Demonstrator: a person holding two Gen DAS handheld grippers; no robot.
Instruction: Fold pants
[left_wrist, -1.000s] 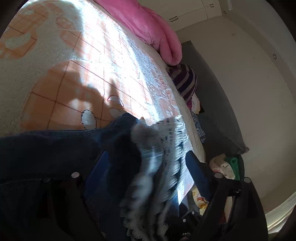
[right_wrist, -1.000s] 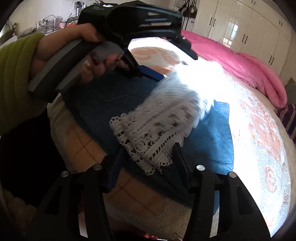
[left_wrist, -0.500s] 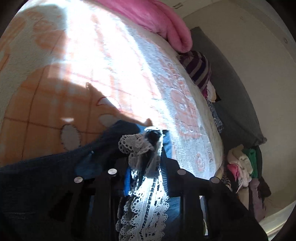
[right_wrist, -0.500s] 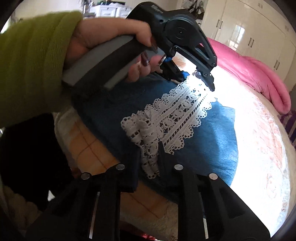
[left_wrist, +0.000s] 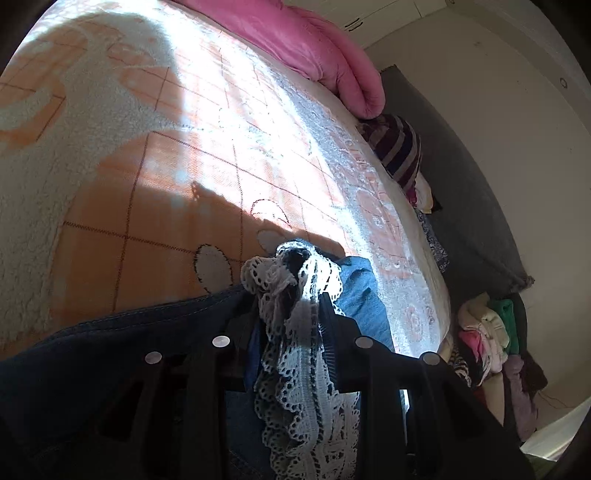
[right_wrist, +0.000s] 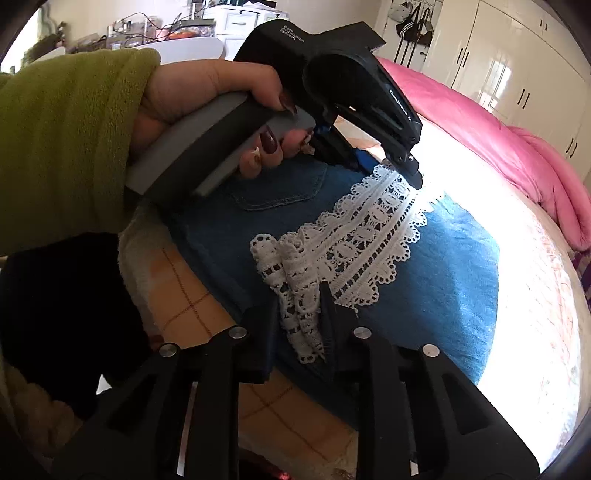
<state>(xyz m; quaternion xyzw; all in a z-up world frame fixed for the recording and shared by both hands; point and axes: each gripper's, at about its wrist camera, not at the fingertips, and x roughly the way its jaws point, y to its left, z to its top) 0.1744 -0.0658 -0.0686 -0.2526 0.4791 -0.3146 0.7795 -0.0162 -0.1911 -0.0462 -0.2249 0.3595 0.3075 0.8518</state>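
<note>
Blue denim pants (right_wrist: 443, 288) with a white lace hem (right_wrist: 362, 236) lie folded on the bed. My right gripper (right_wrist: 299, 295) pinches the near end of the lace; its jaws are opening a little, and the lace stays pressed between the pads. My left gripper (right_wrist: 410, 170), held by a hand (right_wrist: 207, 92), grips the far end of the same lace. In the left wrist view the lace (left_wrist: 310, 387) bunches between the left gripper's (left_wrist: 288, 299) pads, whose jaws are opening slightly too. Dark denim (left_wrist: 110, 350) spreads to its left.
The bed carries an orange-and-cream blanket (left_wrist: 147, 184) with a pink duvet (left_wrist: 306, 44) at the far end. A striped garment (left_wrist: 399, 147) and a pile of clothes (left_wrist: 487, 332) sit beside the bed's right edge. White wardrobes (right_wrist: 517, 62) stand behind.
Both grippers have shut on the lace hem, which was loose and blurred before. The left gripper moved forward over the pants, and the lace now lies stretched flat between the two.
</note>
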